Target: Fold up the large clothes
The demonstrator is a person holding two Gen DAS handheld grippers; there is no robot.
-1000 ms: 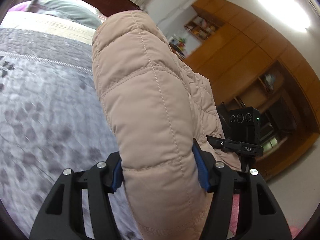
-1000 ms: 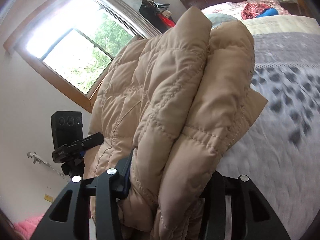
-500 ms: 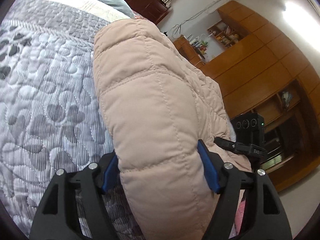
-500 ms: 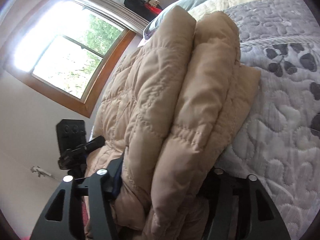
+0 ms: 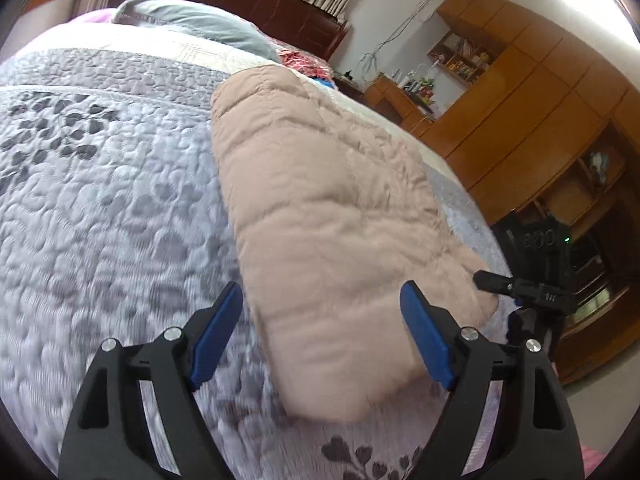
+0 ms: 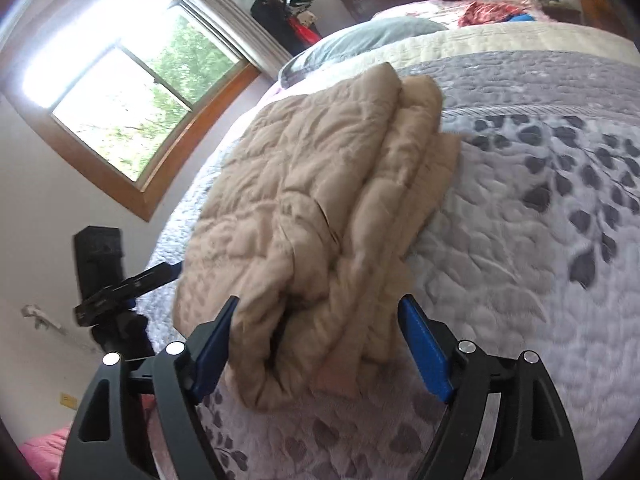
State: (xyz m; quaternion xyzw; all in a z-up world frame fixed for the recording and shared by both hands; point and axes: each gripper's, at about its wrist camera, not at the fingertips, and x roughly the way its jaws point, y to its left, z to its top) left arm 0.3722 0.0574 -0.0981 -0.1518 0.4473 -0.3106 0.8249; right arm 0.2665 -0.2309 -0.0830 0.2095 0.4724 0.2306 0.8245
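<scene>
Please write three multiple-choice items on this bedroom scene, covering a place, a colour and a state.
1. Where does the folded quilted jacket lie?
A. on the grey patterned bedspread
B. on the floor
C. on the wooden cabinets

2. What colour are the pads of the left gripper?
A. red
B. blue
C. white

3. How do both grippers stand?
A. both shut on the jacket
B. left open, right shut
C. both open

Answers:
1 A: the jacket rests flat on the bedspread in both views.
2 B: the fingers carry blue pads.
3 C: the jaws have just been opening; the left gripper's and the right gripper's pads stand clear of the jacket's sides.
</scene>
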